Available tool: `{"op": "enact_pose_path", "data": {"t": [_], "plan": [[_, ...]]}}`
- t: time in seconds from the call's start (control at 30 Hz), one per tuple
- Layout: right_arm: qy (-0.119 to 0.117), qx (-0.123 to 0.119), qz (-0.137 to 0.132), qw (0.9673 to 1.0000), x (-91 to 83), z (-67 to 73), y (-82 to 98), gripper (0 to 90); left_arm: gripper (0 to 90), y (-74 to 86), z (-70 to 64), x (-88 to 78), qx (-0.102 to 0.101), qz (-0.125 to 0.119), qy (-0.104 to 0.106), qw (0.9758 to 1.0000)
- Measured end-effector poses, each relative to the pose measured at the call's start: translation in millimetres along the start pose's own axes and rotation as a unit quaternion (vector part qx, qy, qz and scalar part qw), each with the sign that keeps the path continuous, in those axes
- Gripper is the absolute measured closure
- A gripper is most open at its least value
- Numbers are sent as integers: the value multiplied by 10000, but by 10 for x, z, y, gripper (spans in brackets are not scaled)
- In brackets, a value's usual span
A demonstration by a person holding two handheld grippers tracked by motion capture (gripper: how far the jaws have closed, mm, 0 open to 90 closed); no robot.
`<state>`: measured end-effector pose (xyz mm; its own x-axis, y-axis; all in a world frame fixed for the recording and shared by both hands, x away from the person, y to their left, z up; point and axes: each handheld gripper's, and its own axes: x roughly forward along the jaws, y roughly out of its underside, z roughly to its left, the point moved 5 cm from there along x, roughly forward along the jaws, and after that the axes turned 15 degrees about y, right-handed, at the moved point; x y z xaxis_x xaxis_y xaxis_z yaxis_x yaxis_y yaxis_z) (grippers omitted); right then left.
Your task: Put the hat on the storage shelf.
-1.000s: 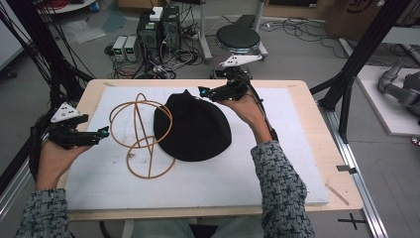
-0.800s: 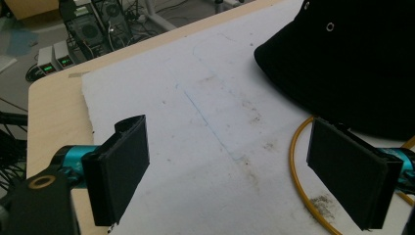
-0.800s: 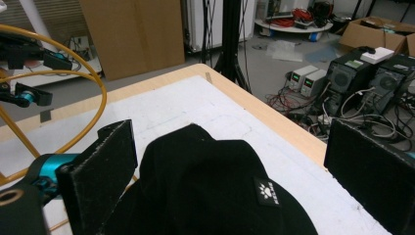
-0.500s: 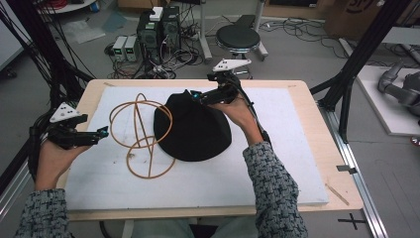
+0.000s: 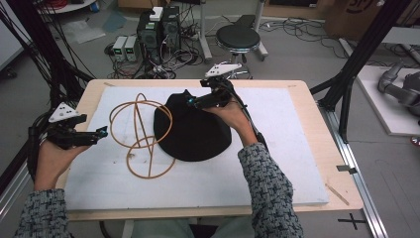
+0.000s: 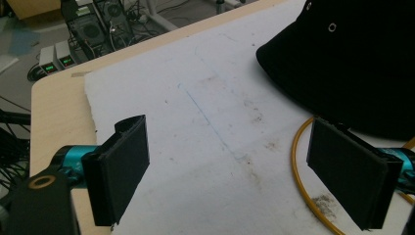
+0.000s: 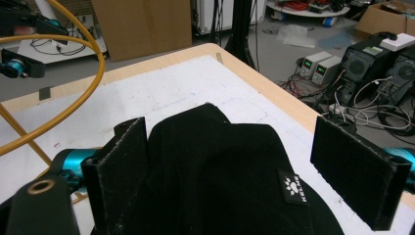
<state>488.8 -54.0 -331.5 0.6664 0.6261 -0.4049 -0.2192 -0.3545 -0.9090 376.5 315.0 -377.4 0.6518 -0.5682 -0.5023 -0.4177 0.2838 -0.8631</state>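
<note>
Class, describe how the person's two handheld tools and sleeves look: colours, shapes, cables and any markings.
Each tool, left and right, has a black body with teal metal near the tips and a grey three-cornered plate on top. In the gripper views, the jaws are flat black rectangular pads, worn pale at the edges, on teal rods. A black cable trails from each tool. Both sleeves are a speckled black-and-white knit.
</note>
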Motion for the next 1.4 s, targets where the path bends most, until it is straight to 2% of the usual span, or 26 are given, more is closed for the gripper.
{"op": "enact_pose_path", "data": {"t": [0.27,0.47,0.5,0.73,0.8,0.87,1.07,1.4], "plan": [[-45,-1,121,9999,76,34,97,145,162,2,-1,5,11,22,8,10000],[-49,-130,187,9997,116,72,131,203,162,11,10,2,-1,35,0,10000],[-89,-138,207,9997,124,78,137,243,162,15,15,1,-17,33,-9,10000],[-162,-228,351,9990,157,106,173,347,162,12,16,-5,-19,19,-10,10000],[-190,-284,403,9986,171,115,189,401,162,13,15,-2,-22,16,-12,10000],[-190,-283,408,9986,174,115,190,413,162,14,15,-1,-28,16,-6,10000],[-278,-341,421,9981,172,125,191,549,162,16,18,-2,-29,24,-14,10000],[-245,-457,439,9977,159,111,194,708,162,25,28,-7,-45,19,2,10000]]}}
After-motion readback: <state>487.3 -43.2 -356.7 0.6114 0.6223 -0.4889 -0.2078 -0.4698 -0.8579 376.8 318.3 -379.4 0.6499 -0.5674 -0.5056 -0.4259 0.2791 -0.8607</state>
